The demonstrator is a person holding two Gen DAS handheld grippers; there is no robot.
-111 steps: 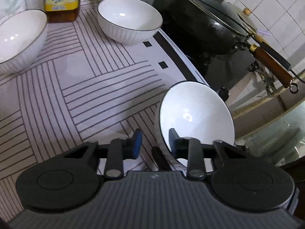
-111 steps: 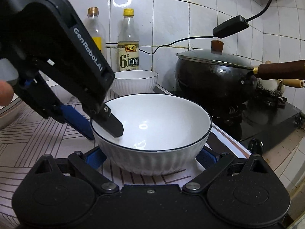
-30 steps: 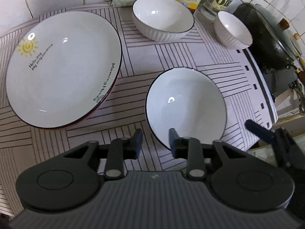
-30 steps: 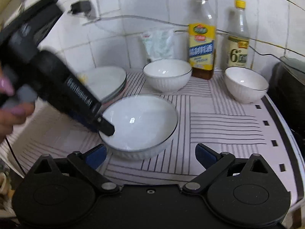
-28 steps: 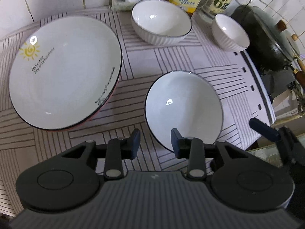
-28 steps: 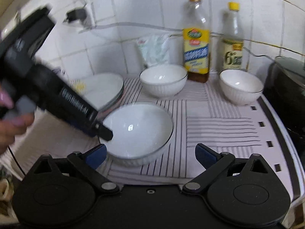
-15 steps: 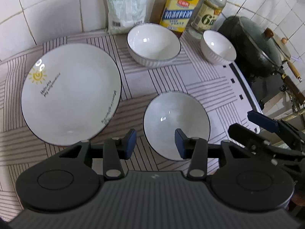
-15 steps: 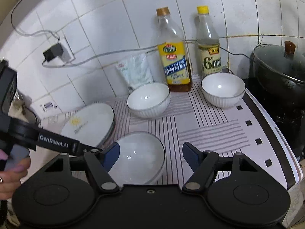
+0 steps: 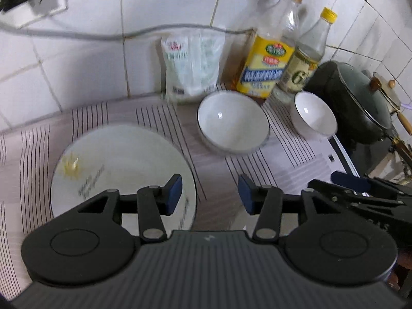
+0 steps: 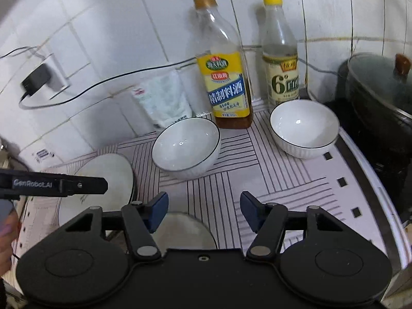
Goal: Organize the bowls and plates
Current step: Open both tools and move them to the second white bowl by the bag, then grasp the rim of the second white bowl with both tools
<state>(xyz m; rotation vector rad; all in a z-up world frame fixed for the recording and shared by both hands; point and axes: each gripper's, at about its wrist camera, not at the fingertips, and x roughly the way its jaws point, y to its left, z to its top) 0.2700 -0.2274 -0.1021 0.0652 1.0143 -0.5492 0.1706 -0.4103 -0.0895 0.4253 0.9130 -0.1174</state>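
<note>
Bowl (image 10: 185, 228) on mat below right gripper (image 10: 204, 211) | fingers closing, empty | left gripper (image 9: 209, 193) fingers apart, empty

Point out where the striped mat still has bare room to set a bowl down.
Bare patch: between middle bowl, right bowl and near bowl. Crowded along the wall: bag, two bottles.

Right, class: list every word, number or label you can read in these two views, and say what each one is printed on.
"GenRobot.AI": on the left gripper, along its finger.
"6°": on the yellow-capped bottle.
"精制料酒": on the yellow-label bottle; the smaller print below is too small.
Grey script by a sun drawing on the plate: blurred, unreadable.
Print on the white bag: blurred, unreadable.
</note>
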